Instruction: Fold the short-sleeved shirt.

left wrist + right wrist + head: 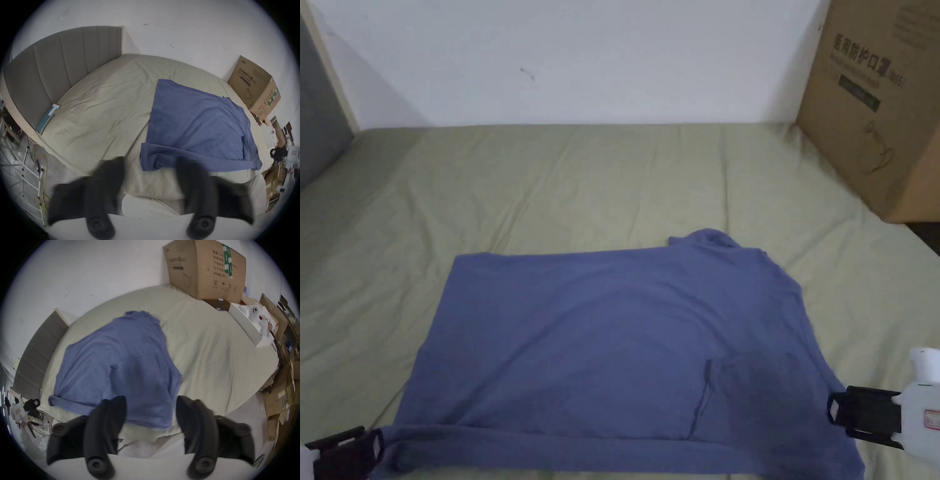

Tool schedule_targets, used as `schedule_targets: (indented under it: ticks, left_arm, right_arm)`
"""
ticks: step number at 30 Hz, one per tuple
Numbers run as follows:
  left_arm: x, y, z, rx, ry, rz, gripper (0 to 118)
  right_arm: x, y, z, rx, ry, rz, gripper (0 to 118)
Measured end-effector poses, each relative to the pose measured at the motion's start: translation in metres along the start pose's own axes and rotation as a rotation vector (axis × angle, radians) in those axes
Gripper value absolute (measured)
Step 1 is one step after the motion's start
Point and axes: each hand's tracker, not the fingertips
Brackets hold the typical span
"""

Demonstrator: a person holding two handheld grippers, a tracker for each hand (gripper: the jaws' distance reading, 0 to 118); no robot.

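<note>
In the head view the blue shirt runs off the bottom edge, so its near hem is cut off. The left gripper sits at the shirt's lower left corner, its body cropped by the frame; whether it touches the cloth cannot be told. The right gripper beside the shirt's right edge is cropped too. The cardboard box beyond the shirt is cut by the top and right edges.
</note>
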Motion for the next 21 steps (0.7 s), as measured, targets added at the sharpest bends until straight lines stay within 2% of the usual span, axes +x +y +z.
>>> schedule_targets:
  ticks: [1, 2, 3, 5, 8, 9, 10, 11, 12, 13, 14, 17, 18, 19, 21]
  left_arm:
    - [0.005, -0.003, 0.002, -0.001, 0.010, -0.025, 41]
    - [0.008, -0.007, 0.002, 0.002, 0.023, -0.039, 9]
    - [0.010, -0.013, 0.004, 0.014, 0.018, -0.044, 1]
    - [0.011, -0.020, 0.007, 0.001, 0.011, -0.042, 0]
    - [0.004, -0.027, -0.001, 0.001, -0.002, -0.016, 1]
    - [0.002, -0.025, -0.005, -0.003, 0.000, -0.007, 10]
    - [0.000, -0.022, -0.008, -0.015, -0.002, 0.013, 31]
    - [-0.001, -0.019, -0.013, -0.021, 0.003, 0.026, 60]
    - [-0.003, -0.015, -0.019, -0.023, -0.004, 0.040, 98]
    - [-0.005, -0.012, -0.026, -0.026, -0.009, 0.069, 112]
    - [-0.006, -0.008, -0.035, -0.019, -0.018, 0.095, 114]
    - [-0.011, 0.004, -0.067, -0.040, -0.047, 0.181, 109]
    - [-0.012, 0.007, -0.079, -0.061, -0.041, 0.202, 98]
    - [-0.012, 0.008, -0.090, -0.073, -0.043, 0.212, 76]
    - [-0.011, 0.005, -0.106, -0.134, -0.029, 0.230, 19]
  right_arm:
    - [-0.006, -0.004, 0.005, 0.001, 0.023, 0.000, 52]
    - [-0.010, -0.008, 0.004, 0.001, 0.012, -0.015, 23]
    - [-0.015, -0.013, 0.005, 0.001, 0.011, -0.021, 1]
    - [-0.020, -0.023, 0.004, -0.030, 0.067, -0.027, 1]
    - [-0.024, -0.037, -0.004, -0.066, 0.089, -0.032, 1]
    - [-0.024, -0.041, -0.007, -0.078, 0.084, -0.028, 1]
    - [-0.023, -0.044, -0.012, -0.088, 0.076, -0.025, 1]
    - [-0.021, -0.046, -0.015, -0.099, 0.069, -0.022, 1]
    - [-0.019, -0.047, -0.017, -0.108, 0.066, -0.034, 1]
    - [-0.016, -0.048, -0.019, -0.117, 0.071, -0.054, 1]
    - [-0.011, -0.049, -0.020, -0.121, 0.078, -0.070, 1]
    - [-0.003, -0.051, -0.023, -0.119, 0.066, -0.100, 1]
    - [0.000, -0.052, -0.024, -0.123, 0.056, -0.109, 1]
    - [0.002, -0.053, -0.026, -0.130, 0.048, -0.116, 1]
    - [0.008, -0.055, -0.030, -0.149, 0.033, -0.129, 1]
